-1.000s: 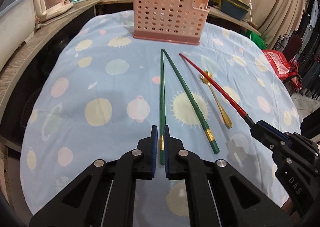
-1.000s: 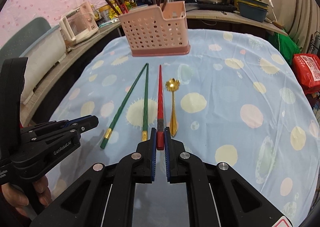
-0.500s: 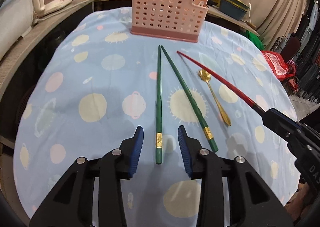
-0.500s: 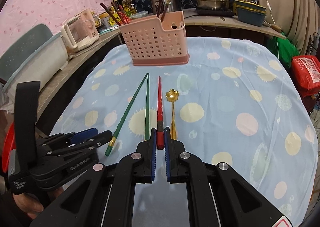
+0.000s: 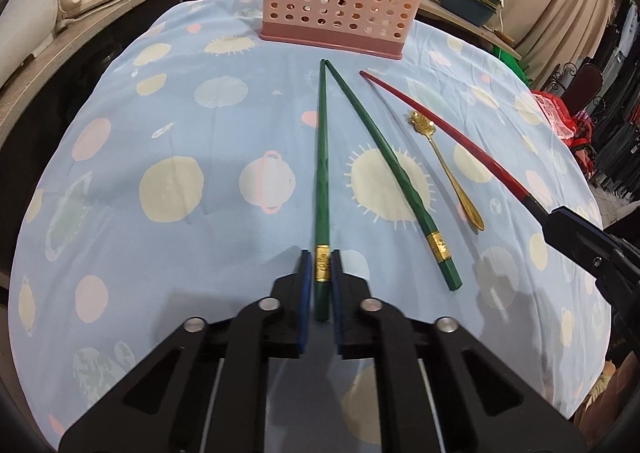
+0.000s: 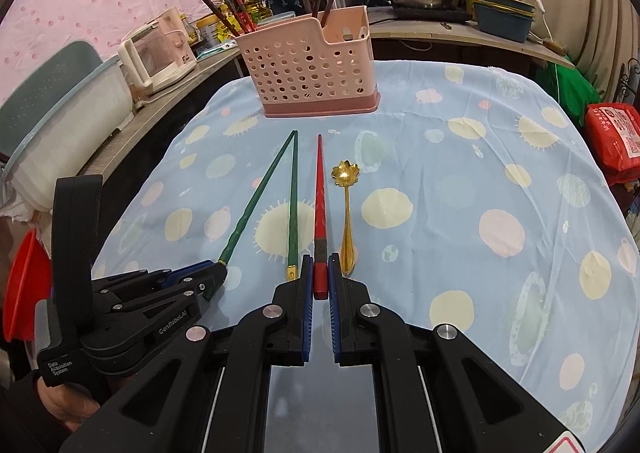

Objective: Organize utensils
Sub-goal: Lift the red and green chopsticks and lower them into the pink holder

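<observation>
In the left wrist view, the left gripper [image 5: 321, 273] sits at lower centre with its jaws clamped narrow on the gold-banded end of a green chopstick [image 5: 322, 181]; the band carries marks too small to read. The stick's butt pokes out behind the blue pads [image 5: 305, 285] and its tip runs up toward the pink holder [image 5: 340, 9] at the top of the frame. A second green chopstick [image 5: 390, 169] lies loose just to the right, the two tips nearly meeting.

In the right wrist view, the right gripper [image 6: 320, 277] at lower centre is closed tight on the dark end of a red chopstick [image 6: 320, 205]. A gold spoon [image 6: 347, 221] with a flower-shaped bowl lies just right of it on the spotted blue cloth [image 6: 480, 173].

The left tool, at lower left of that view, reads "GenRobot.AI" on one arm and "Data Acquisition System" on its body (the hand [image 6: 68, 405] beneath is mostly cut off by the frame). A red bag [image 6: 616, 133] at the right edge has printing too blurred to read. Sticks standing in the holder are partly hidden by its wall.
</observation>
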The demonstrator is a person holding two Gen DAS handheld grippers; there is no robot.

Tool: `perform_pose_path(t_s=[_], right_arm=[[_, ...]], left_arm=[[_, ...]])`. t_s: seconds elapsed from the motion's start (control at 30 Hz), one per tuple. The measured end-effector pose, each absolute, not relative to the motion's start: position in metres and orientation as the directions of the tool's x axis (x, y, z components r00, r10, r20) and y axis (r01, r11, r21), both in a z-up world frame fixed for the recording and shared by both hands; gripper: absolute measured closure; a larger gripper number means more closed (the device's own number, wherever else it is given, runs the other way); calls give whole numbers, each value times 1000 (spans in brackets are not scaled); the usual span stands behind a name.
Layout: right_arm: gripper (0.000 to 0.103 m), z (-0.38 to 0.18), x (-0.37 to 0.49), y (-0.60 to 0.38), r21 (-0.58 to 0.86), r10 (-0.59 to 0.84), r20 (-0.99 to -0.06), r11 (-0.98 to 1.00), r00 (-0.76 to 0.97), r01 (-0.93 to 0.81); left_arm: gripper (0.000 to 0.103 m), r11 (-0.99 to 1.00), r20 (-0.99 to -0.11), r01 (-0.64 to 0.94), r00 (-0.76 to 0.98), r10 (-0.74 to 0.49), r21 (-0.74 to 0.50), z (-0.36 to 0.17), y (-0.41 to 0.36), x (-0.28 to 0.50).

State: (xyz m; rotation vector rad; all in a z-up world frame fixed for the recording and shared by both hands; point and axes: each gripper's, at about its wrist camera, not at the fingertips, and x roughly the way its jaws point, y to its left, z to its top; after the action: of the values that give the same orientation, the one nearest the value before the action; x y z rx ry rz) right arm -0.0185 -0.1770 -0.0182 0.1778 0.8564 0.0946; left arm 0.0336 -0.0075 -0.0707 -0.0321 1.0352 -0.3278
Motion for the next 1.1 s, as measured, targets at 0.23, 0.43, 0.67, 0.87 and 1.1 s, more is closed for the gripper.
perform_pose_path(t_s=[0.23, 0.43, 0.67, 0.87, 1.1], right_arm=[[96, -5, -22, -179, 193, 150, -717, 981, 681, -13], [96, 23, -19, -182, 196, 146, -675, 981, 723, -15], [96, 63, -2, -189, 222, 162, -624, 975, 764, -26], [96, 103, 19, -195, 215, 154, -562, 976, 813, -36], [96, 137, 50, -196, 209, 160, -513, 976, 843, -58]], left_arm=[[96, 949, -824, 255, 486, -291, -186, -52, -2, 30], [96, 945, -772, 257, 553, -314, -201, -5, 9, 31], [96, 945, -710, 268, 628, -320, -189, 46, 12, 45], [96, 944, -662, 275, 675, -326, -184, 82, 7, 71], [96, 943, -589, 294, 739, -327, -156, 128, 1, 99]])
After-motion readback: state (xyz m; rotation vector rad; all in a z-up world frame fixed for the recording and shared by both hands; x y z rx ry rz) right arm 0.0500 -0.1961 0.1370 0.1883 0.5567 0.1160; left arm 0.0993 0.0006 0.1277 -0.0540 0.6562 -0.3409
